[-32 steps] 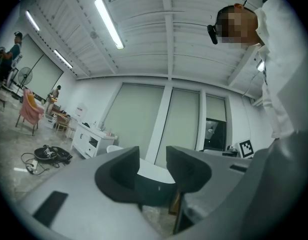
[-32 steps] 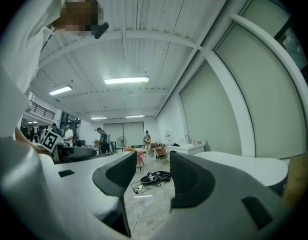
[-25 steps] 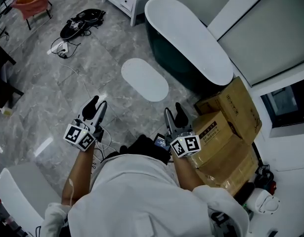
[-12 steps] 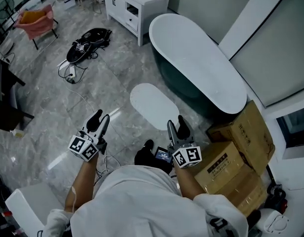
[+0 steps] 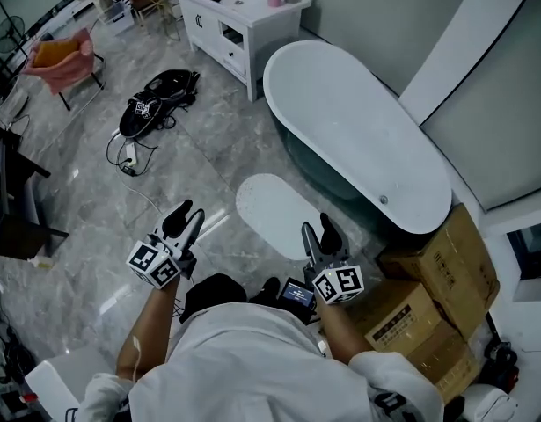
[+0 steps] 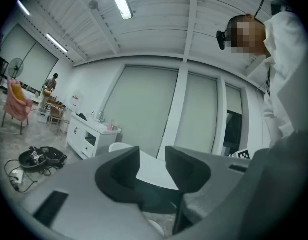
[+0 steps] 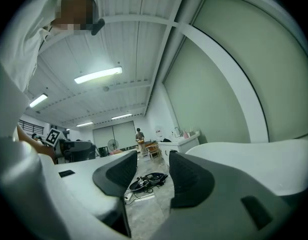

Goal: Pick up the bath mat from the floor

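Two empty grippers, fingers spread — my left gripper (image 5: 184, 214) and right gripper (image 5: 318, 231) — sit near the bath mat (image 5: 274, 214), flat on the floor (image 5: 94, 200) by the bathtub (image 5: 358, 130); this looks like the reach-in step, so next I must dip to its edge.

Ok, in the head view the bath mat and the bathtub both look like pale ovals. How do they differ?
The bath mat is much the smaller oval; the bathtub is far longer and wider. The bath mat lies flat on the grey floor, while the bathtub stands raised on dark sides. The bath mat is nearer the person, the bathtub beyond it. Both are pale, rounded and angled the same way.
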`<state>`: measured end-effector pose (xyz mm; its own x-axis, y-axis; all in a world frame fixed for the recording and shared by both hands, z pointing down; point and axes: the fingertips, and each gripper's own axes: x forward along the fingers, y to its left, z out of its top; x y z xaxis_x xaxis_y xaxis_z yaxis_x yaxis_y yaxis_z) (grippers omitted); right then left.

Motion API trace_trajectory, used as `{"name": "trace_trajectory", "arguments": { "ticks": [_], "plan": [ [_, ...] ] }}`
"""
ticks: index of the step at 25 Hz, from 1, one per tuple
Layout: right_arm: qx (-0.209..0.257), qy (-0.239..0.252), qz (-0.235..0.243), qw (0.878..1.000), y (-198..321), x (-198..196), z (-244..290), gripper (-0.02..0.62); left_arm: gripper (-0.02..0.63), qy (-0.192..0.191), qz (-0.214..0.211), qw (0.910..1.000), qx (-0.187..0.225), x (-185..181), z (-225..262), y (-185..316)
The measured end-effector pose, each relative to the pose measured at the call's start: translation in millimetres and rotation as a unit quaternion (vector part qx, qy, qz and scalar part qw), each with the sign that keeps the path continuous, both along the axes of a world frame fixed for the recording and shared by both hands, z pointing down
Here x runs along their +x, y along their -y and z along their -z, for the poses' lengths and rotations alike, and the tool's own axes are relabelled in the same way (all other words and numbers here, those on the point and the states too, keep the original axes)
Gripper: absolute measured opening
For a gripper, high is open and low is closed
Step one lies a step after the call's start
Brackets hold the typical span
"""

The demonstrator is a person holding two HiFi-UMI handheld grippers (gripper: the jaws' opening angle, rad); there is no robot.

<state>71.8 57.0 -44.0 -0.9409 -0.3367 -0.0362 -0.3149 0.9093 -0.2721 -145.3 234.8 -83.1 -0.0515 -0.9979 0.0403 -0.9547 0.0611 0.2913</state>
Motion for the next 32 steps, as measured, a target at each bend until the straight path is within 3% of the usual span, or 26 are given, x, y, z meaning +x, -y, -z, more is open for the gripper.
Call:
{"name": "trace_trajectory", "arguments": {
  "ticks": [5, 10, 19, 24, 29, 32],
  "plan": [
    [-0.011, -0.019, -0.026, 0.999, 26.6, -9.1, -22.0, 0.219, 0.156, -0.018, -0.048, 0.9985, -0.017, -22.0, -24.3, 53.3],
    [-0.017, -0.033, -0.091, 0.995, 61.5, -26.1, -33.1, 0.219, 0.156, -0.030, -0.104, 0.9940, -0.017, -66.5, -49.0, 118.5],
    [-0.041, -0.118, -0.206, 0.971, 109.8, -52.0, -81.0, 0.220, 0.156, -0.039, -0.201, 0.9780, -0.041, -157.6, -84.2, 225.4],
    [-0.090, -0.169, -0.241, 0.951, 113.6, -50.7, -127.5, 0.224, 0.156, -0.073, -0.253, 0.9581, -0.114, -190.1, -153.2, 255.6],
    [-0.121, -0.229, -0.292, 0.921, 139.8, 6.7, -211.9, 0.229, 0.156, -0.071, -0.266, 0.9464, -0.169, -199.5, -247.2, 283.6],
    [-0.158, -0.254, -0.279, 0.912, 148.6, 18.9, -269.9, 0.229, 0.156, -0.062, -0.274, 0.9358, -0.214, -197.3, -308.0, 297.6]
  ]
}}
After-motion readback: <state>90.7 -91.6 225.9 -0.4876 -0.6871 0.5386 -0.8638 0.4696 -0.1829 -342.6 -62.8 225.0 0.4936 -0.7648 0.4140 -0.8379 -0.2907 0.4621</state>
